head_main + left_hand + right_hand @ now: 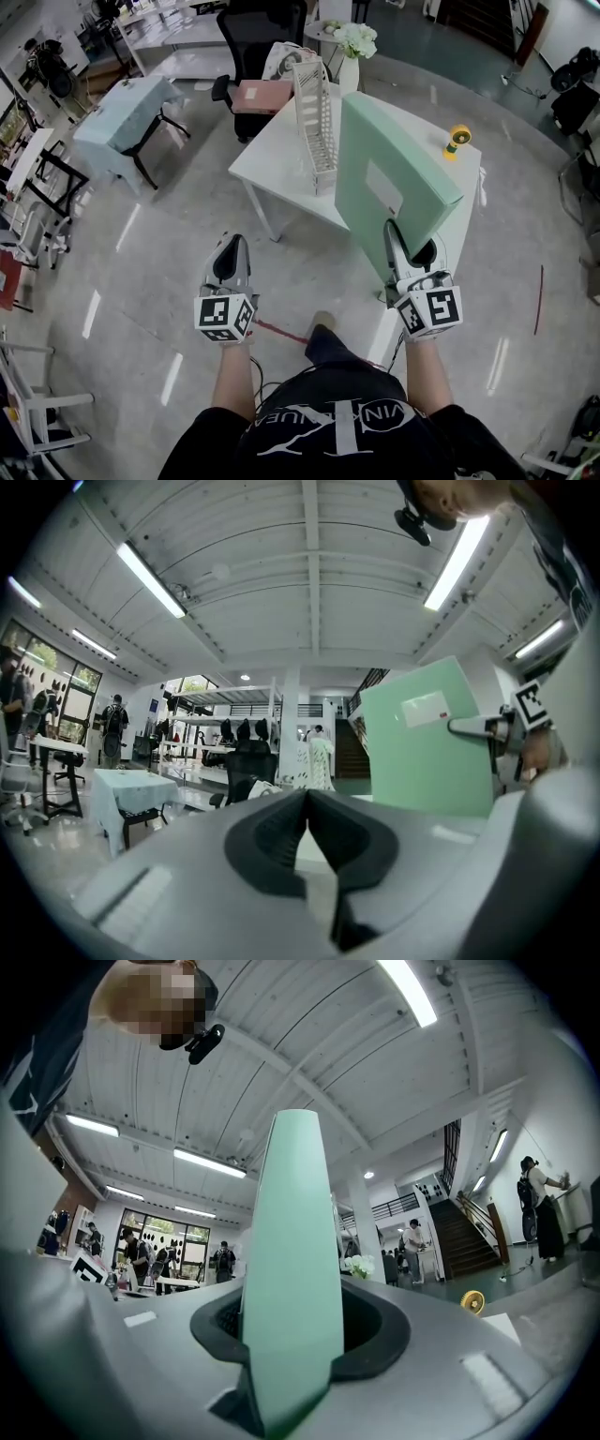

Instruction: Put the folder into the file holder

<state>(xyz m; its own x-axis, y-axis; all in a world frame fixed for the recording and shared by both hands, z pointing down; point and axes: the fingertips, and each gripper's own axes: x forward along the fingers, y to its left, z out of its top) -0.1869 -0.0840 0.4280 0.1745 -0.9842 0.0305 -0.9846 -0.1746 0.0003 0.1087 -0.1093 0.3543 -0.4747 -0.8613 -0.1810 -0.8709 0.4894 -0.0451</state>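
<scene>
Head view looks down on a white desk (272, 164) with a white slotted file holder (314, 122) standing upright near its left side. The mint-green folder (394, 173) is held upright in the air to the right of the holder, apart from it and not yet in any slot. The right gripper (403, 246) grips it at its lower near edge, and the left gripper (231, 246) hangs free off the desk's near side, well apart from both. A small yellow object (457, 141) sits on the far right of the desk, out of the way. Left gripper view shows that gripper's jaws pressed together with nothing between them, and the folder's broad face off to the right. Right gripper view shows the folder edge-on, rising straight from between the jaws, which are clamped on its two faces. The step in hand looks to be the carry toward the holder. To do it well, the folder's faces should be turned parallel to the holder's dividers. Its bottom edge should be brought over one gap and lowered straight in. Since it is held by one low edge only, the tall sheet may sway. The idle left gripper could steady the light holder, and the clamp should stay firm until the folder rests inside.
</scene>
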